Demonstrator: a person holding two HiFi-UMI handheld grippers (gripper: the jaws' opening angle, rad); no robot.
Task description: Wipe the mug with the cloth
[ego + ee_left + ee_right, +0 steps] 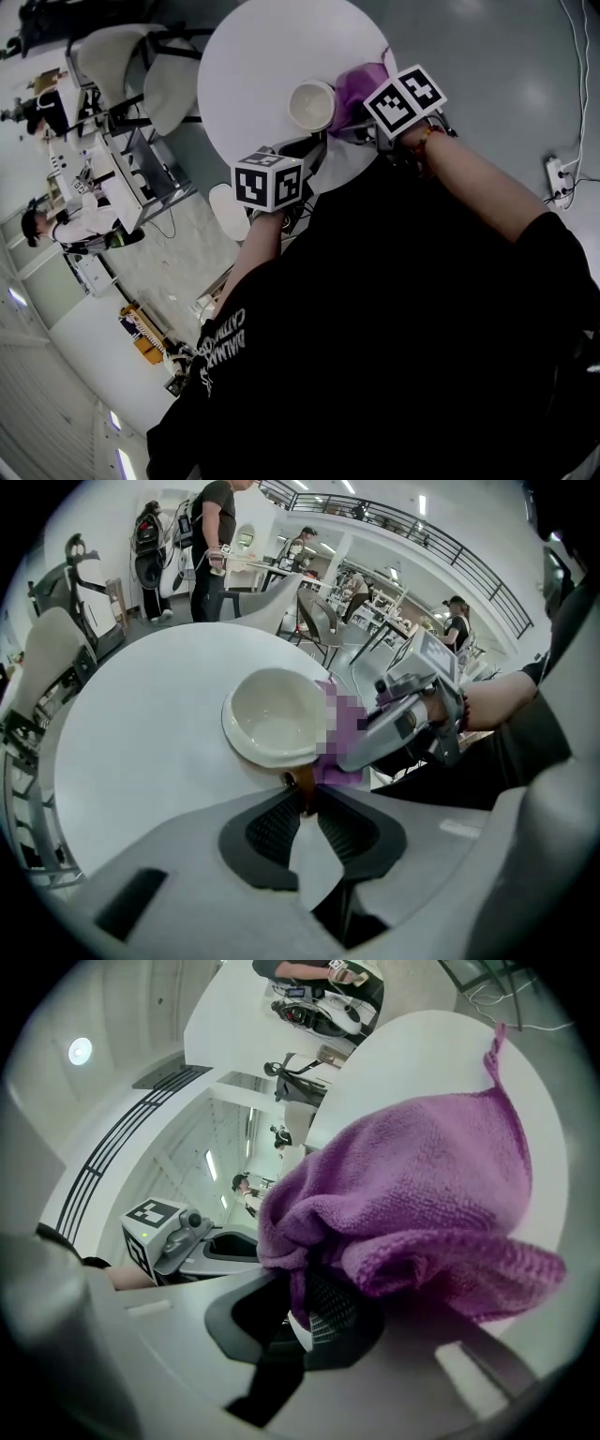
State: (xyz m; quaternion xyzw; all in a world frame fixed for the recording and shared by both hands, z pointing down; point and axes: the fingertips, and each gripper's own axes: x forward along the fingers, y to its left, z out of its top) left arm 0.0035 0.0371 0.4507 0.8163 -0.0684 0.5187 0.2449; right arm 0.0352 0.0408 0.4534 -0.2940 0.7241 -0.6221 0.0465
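Black shirt fabric (422, 328) of the person fills the lower right of the head view, with both forearms reaching toward the upper centre of the frame.

Left claw (307, 799): the ribbed pads are drawn close together and pinch the brown handle (305, 780) of the mug (272, 714). The grip sits at the lower centre of the left gripper view. The mug is cream-white, and its open mouth faces the camera.

Right claw (302, 1297): the pads are pressed together on a fold of the purple cloth (422, 1204). The rest of the cloth bunches over the claw and fills the centre and right of the right gripper view. One corner tag sticks up at the upper right.

Location of task items: the mug is over the round white tabletop (262, 56), near the edge closest to the person, at the upper centre of the head view. Whether its base rests on the surface cannot be told. The cloth lies directly to the right of the mug and touches its outer wall.

Surroundings: white chairs (173, 70) stand at the upper left of the head view. A power strip (555, 178) with a cable lies on the grey floor at the right edge. Other people stand in the background of the left gripper view.
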